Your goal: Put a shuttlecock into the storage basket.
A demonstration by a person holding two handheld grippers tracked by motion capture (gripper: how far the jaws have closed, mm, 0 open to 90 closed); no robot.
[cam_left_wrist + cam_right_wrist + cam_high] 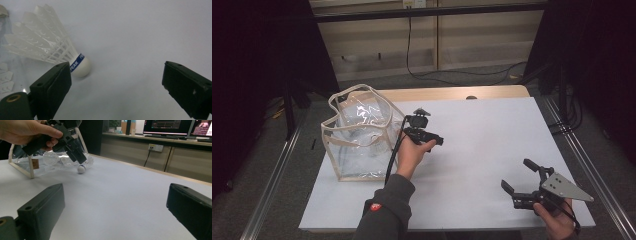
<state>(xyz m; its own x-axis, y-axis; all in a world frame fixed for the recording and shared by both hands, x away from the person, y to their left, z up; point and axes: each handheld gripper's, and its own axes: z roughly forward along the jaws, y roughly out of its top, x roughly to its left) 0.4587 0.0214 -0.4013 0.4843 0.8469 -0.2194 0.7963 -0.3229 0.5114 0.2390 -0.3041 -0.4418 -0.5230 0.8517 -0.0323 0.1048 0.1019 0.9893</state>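
Beside the clear bag (360, 134) on the white surface (492, 145): one feathered shuttlecock (50, 47), lying on its side, cork outward. Left gripper (428, 131) above it, fingers (51, 87) released, holding nothing. Right gripper (521, 176), well apart from the bag, fingers likewise spread and unladen.

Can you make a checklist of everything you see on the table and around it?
Surface: white table, bare in the middle.
Job's things: clear bag at the left; white shuttlecock lying on its side beside it.
Clutter: nothing seen.
Grippers: left gripper open, above the shuttlecock; right gripper open, at the near right.
Cables: black cable from the left gripper; another on the floor behind.
Surroundings: monitors on a counter.
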